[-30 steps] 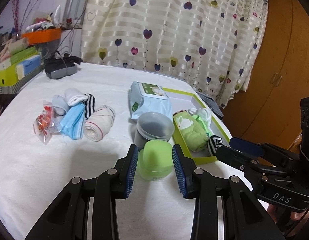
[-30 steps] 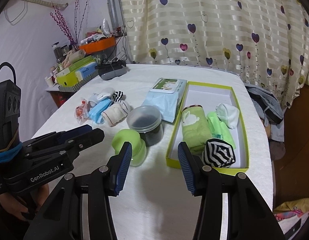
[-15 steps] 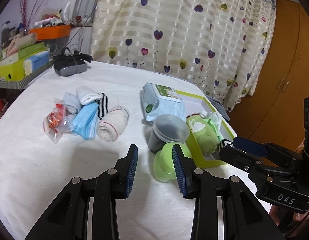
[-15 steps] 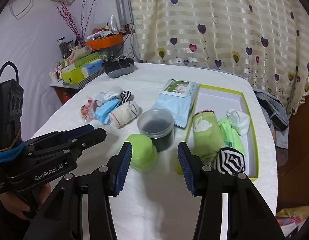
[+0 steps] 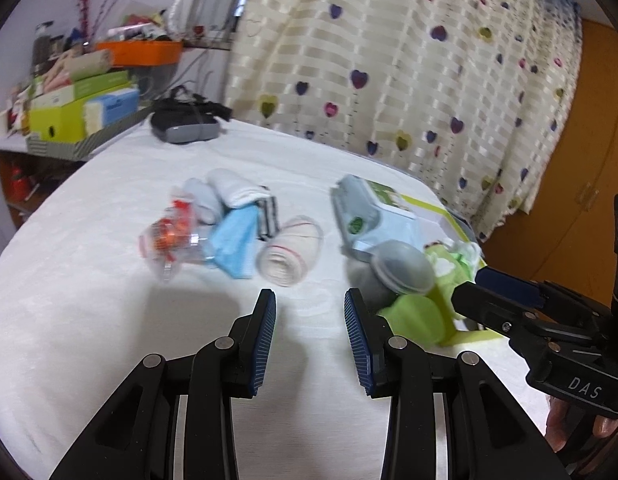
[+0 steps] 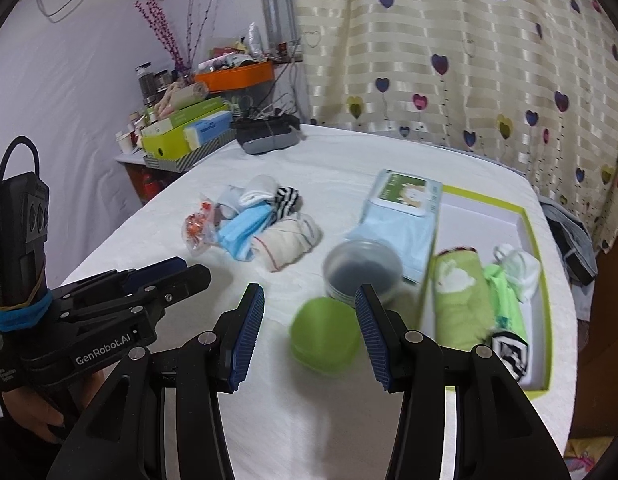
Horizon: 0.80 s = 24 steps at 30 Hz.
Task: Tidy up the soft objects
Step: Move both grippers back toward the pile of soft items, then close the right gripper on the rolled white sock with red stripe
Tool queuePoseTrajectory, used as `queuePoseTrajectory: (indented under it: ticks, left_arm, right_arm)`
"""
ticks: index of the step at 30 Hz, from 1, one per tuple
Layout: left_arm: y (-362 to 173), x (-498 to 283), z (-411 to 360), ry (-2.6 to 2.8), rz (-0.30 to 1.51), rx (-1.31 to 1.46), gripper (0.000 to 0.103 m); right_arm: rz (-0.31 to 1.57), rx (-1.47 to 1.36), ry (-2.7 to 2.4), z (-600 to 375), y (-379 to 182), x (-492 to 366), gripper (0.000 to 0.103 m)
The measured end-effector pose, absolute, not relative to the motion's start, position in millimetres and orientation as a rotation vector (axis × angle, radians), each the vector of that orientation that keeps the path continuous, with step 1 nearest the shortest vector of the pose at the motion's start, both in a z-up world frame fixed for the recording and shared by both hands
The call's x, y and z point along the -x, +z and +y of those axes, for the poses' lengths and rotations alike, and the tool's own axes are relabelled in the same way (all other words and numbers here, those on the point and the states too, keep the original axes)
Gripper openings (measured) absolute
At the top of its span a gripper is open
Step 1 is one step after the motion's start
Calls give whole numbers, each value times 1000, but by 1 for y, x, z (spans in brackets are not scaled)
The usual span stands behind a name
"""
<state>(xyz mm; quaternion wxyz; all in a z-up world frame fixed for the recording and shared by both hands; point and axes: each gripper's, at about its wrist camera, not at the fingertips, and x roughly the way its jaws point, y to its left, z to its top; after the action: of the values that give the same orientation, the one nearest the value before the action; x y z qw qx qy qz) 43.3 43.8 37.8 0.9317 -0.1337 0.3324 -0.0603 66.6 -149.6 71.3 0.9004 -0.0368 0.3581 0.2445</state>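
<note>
Loose soft items lie in a cluster on the white surface at about ten o'clock from the yellow-green box (image 6: 535, 236): a rolled cream sock (image 6: 287, 242) on its side, a folded blue face mask (image 6: 245, 232) touching it, a black-and-white striped sock (image 6: 288, 198) and white socks (image 6: 255, 192) behind. Inside the box, at its near end: a folded green towel (image 6: 459, 300), a green cloth (image 6: 505, 300), a white sock (image 6: 519, 266) and a striped roll (image 6: 509, 354).

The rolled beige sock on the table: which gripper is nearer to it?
Left. The left gripper is just before the rolled beige sock; the right gripper is beside the green lid.
</note>
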Motion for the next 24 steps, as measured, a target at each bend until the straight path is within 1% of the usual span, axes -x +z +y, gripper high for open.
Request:
queuePoseTrajectory:
  ticks: [13, 24]
  left_arm:
    - [21, -47, 100, -34, 689, 350, 35]
    - [13, -58, 132, 7, 685, 392, 39]
  right_arm:
    - [771, 129, 562, -95, 61, -89, 49]
    - [867, 132, 519, -58, 40, -138, 49]
